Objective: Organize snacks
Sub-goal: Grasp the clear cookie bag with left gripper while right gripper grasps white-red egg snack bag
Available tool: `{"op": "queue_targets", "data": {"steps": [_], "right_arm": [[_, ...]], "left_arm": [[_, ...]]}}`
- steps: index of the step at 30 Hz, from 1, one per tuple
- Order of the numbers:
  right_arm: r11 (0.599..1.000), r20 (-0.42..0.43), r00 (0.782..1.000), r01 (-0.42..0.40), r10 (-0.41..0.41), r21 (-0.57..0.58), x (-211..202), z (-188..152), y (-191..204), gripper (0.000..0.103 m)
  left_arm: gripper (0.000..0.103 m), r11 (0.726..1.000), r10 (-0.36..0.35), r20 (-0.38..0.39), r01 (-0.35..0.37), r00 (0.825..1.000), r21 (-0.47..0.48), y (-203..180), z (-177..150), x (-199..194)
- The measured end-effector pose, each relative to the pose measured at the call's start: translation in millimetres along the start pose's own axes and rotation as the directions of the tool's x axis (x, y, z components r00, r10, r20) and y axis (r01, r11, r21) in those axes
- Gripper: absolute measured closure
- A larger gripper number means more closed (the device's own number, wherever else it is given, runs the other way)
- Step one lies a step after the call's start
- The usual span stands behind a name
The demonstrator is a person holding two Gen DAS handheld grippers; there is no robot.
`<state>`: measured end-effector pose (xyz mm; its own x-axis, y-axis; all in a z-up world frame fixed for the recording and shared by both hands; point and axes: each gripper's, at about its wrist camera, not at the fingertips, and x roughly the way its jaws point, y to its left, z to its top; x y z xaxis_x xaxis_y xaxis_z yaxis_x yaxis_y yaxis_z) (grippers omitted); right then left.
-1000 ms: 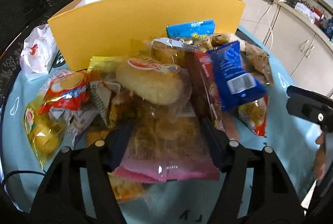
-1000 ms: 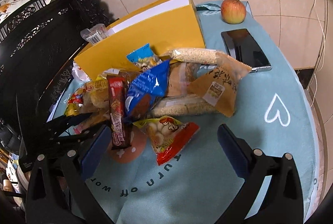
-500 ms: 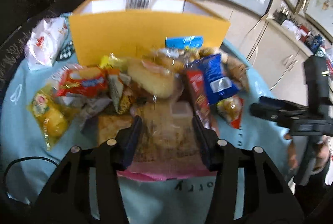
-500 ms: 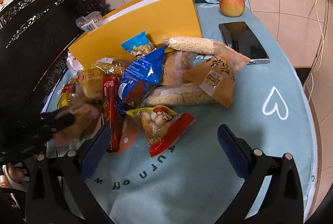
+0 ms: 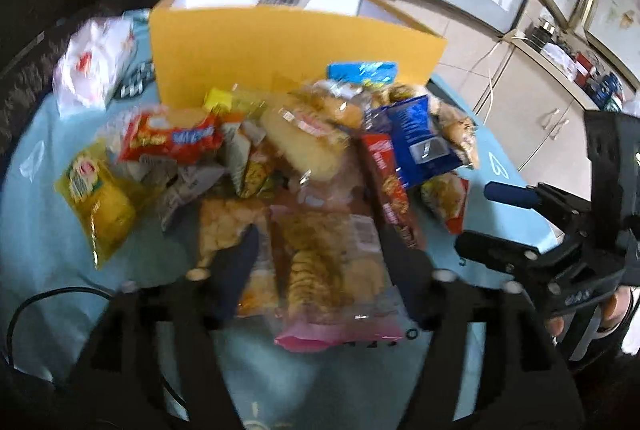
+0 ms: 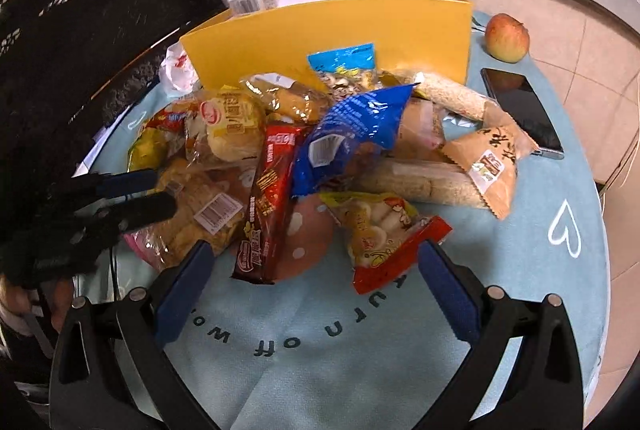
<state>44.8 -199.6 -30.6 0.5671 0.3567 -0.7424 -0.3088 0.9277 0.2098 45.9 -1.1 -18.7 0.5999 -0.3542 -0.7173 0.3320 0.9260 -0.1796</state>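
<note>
My left gripper [image 5: 320, 250] is clamped on a clear bag of golden biscuits with a pink bottom edge [image 5: 332, 270], which fills the lower middle of the left wrist view; both fingers press its sides. In the right wrist view that same bag [image 6: 200, 206] sits at the left centre, with the left gripper's dark fingers [image 6: 140, 206] against it.

My right gripper [image 6: 312, 270] has its jaws spread wide at the bottom of its own frame, holding nothing, above the light blue tablecloth [image 6: 320, 350]. Just ahead of it, between the finger lines, lie a dark red wrapper [image 6: 268, 198] and a yellow-and-red packet [image 6: 380, 234].

Further up the frame the snack heap spreads out: a blue packet [image 6: 348, 134] in the centre, a round bun in clear wrap [image 6: 232, 126] to its left, a tan paper packet [image 6: 488, 162] to the right. Behind the heap, across the upper middle, stands the open yellow box [image 6: 332, 38], a light blue packet [image 6: 344, 62] leaning against its front wall.

At the upper right of the right wrist view an apple [image 6: 507, 37] rests on the cloth, with a dark phone [image 6: 520, 110] just below it.
</note>
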Motion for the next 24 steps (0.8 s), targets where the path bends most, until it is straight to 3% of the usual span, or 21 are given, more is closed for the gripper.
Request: {"op": "queue_targets", "data": {"steps": [8,12,15,20,24], "right_arm": [[0.996,0.013,1.0,-0.009,0.008,0.085,-7,-5,-26,0.001],[0.992,0.01,1.0,-0.018,0.016,0.123,-8,-10,-37,0.001],[0.99,0.01,1.0,-0.024,0.023,0.138,-8,-11,-41,0.001],[0.994,-0.022,1.0,-0.001,0.003,0.113,-5,-16,-41,0.001],[0.999,-0.048,0.998,0.032,-0.031,0.01,3,-17,-28,0.001]], "left_arm": [[0.036,0.999,-0.026,-0.095,0.028,0.995,0.025,-15,-13,26],[0.038,0.998,0.028,-0.122,-0.021,0.992,0.059,-20,-17,49],[0.038,0.987,0.101,-0.122,-0.084,0.987,0.138,-30,-18,64],[0.035,0.983,0.121,-0.119,-0.102,0.985,0.155,-33,-19,68],[0.049,0.987,0.105,-0.133,-0.086,0.986,0.139,-30,-22,62]]}}
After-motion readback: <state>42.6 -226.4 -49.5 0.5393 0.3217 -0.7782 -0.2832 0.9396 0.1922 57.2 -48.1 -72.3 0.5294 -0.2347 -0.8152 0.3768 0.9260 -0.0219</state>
